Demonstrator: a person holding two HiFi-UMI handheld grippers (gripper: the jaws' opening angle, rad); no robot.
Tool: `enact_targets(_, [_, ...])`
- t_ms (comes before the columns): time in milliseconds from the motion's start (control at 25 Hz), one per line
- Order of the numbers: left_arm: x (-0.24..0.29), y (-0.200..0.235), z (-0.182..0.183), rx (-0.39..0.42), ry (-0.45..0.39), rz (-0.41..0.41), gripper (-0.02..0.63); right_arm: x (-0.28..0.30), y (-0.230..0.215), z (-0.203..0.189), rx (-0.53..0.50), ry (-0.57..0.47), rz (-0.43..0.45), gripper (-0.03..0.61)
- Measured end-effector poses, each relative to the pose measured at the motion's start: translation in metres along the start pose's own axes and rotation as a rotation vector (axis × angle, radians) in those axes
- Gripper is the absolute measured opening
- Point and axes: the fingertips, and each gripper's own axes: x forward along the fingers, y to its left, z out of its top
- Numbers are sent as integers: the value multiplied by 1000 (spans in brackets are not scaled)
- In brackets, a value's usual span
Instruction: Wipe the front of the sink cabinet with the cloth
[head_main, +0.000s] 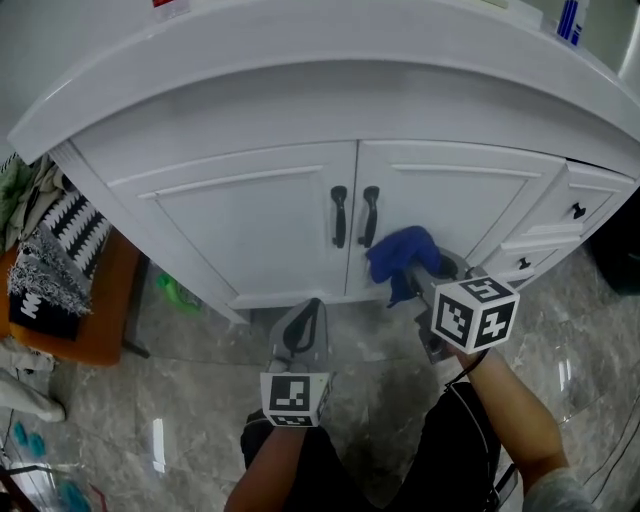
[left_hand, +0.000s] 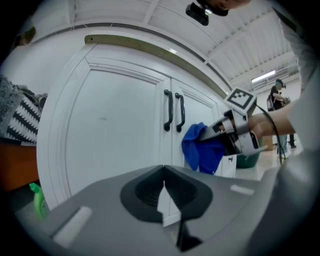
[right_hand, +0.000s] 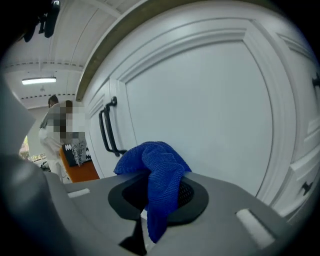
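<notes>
**Blue cloth pinched at the right door**

Blue microfibre cloth (right_hand: 159, 172) is clamped in the right gripper (head_main: 418, 278) and bunched ahead of its jaws, so that the wad, not the plastic, meets the sink cabinet (head_main: 250, 215). The wad appears to rest against the right door (head_main: 455, 205), just below the handles (head_main: 369, 216). The left gripper (left_hand: 164, 190), jaws pressed together on nothing, hangs to the right gripper's left, probably to stay clear of the wiping path.
</notes>
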Motion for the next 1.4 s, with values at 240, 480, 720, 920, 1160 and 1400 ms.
enact_targets(240, [-2, -3, 6, 1, -7, -2, 11, 34, -13, -82, 18, 163, -41, 60])
enact_targets(480, [-6, -2, 7, -2, -7, 4, 11, 64, -23, -165, 18, 332, -118, 60])
enact_targets(720, [-8, 0, 6, 1, -9, 15, 11, 86, 9, -193, 28, 390, -87, 60])
enact_targets(920, [-8, 5, 9, 15, -24, 28, 11, 81, 19, -171, 97, 332, -61, 58])
enact_targets(1160, [-5, 10, 10, 4, -31, 43, 11, 42, 45, -55, 115, 83, 32, 58])
enact_targets(1400, [0, 5, 3, 8, -24, 29, 11, -1, 59, 29, -22, -33, -37, 55])
